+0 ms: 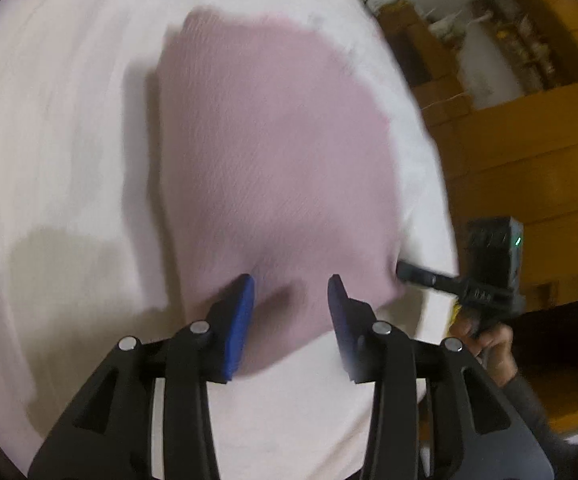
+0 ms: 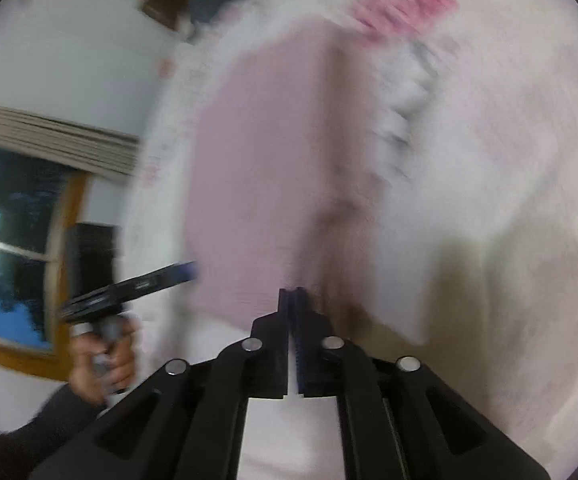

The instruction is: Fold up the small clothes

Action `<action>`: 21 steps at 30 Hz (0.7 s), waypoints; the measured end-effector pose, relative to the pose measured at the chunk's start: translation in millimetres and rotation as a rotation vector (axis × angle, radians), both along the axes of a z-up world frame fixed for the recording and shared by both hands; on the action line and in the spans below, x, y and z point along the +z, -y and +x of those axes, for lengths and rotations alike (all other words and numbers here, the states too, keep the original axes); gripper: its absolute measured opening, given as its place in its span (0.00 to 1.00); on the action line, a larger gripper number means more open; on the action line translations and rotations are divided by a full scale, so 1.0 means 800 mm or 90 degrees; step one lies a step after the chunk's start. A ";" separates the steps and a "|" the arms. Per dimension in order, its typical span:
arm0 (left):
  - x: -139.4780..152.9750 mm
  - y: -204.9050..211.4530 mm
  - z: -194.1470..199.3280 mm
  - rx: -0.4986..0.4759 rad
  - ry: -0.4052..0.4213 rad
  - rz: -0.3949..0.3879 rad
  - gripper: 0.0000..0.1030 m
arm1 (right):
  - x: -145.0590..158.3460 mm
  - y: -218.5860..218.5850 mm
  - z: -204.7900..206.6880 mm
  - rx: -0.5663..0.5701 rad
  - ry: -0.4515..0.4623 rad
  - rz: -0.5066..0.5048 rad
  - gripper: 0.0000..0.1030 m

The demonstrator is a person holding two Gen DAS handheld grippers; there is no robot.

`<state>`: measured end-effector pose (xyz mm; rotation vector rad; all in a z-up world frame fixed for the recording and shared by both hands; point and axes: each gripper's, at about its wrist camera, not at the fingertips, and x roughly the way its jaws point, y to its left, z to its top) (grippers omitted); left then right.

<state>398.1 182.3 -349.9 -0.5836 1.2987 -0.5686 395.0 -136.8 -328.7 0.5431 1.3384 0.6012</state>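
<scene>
A mauve cloth (image 1: pixel 273 152) lies flat on the white bedsheet (image 1: pixel 57 128). My left gripper (image 1: pixel 291 292) hovers above its near edge, jaws spread and empty. My right gripper (image 2: pixel 292 300) has jaws pressed together at the cloth's edge; I cannot tell whether fabric is pinched.

Looking down from close above, along each gripper's fingers. Facing inward from opposite sides. Sharing the mauve cloth (image 1: pixel 273 168) (image 2: pixel 265 184) on the white cover (image 1: pixel 57 120) (image 2: pixel 489 160).

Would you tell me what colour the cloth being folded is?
The cloth is dusty pink, clearest in the left wrist view.
</scene>
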 end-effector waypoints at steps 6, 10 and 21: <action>0.031 -0.037 -0.029 0.031 0.035 0.001 0.83 | 0.036 0.032 0.019 -0.049 0.014 0.030 0.30; 0.031 -0.077 -0.037 0.067 0.040 -0.002 0.85 | 0.051 0.064 0.056 -0.101 0.006 0.066 0.64; -0.029 -0.093 -0.032 0.101 -0.004 -0.154 0.85 | 0.011 0.031 0.171 -0.049 -0.064 0.130 0.80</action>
